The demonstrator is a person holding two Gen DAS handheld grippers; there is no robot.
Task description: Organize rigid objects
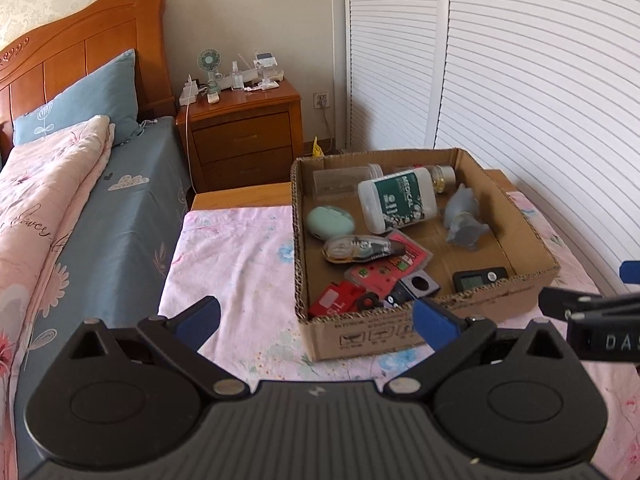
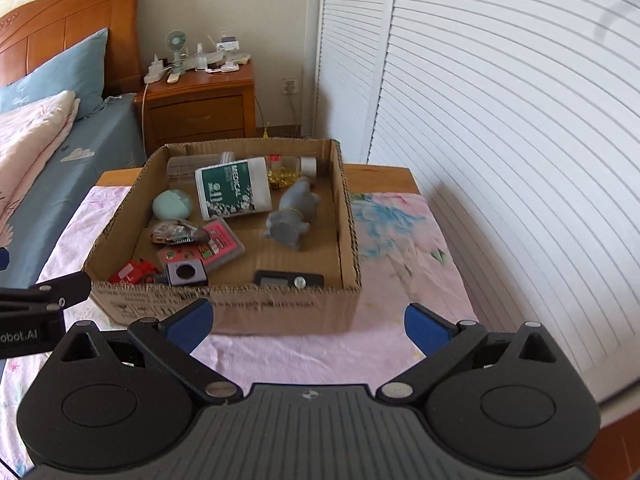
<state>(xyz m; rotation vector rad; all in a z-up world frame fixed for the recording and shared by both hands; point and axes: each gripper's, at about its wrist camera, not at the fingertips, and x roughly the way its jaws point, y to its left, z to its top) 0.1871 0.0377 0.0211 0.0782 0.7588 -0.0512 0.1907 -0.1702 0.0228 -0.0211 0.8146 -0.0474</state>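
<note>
Since every loose item in view already lies inside the cardboard box (image 1: 424, 332), the sorting looks finished or close to it; nothing remains on the cloth around it as far as either camera shows.

Left wrist view. Left gripper (image 1: 316, 320): jaws spread wide, nothing between them, held over the pink floral cloth (image 1: 232, 256) just near-left of the box. Box contents, far to near: clear jar (image 1: 340, 180), white bottle with green label (image 1: 400, 200), small bottle with yellow contents (image 1: 442, 178), grey animal figure (image 1: 464, 216), mint oval case (image 1: 330, 222), clear oval gadget (image 1: 360, 248), pink card pack (image 1: 390, 266), red item (image 1: 340, 300), small black cube with a round hole (image 1: 420, 286), black digital meter (image 1: 480, 278). Right edge: part of the right gripper (image 1: 600, 316). Room: bed with blue pillow (image 1: 80, 100) at left, wooden nightstand (image 1: 240, 128) at the far wall, white louvred doors (image 1: 520, 80) at right.

Right wrist view. Right gripper (image 2: 308, 328): jaws fully apart and empty, on the near side of the box (image 2: 240, 308), which sits mid-table. Same contents seen, the figure (image 2: 294, 216) lying toward the right wall, the meter (image 2: 288, 279) against the near wall. Cloth bare to the right of the box (image 2: 400, 240). Wooden table edge (image 2: 380, 178) shows beyond the cloth. Left gripper's finger enters at the left edge.
</note>
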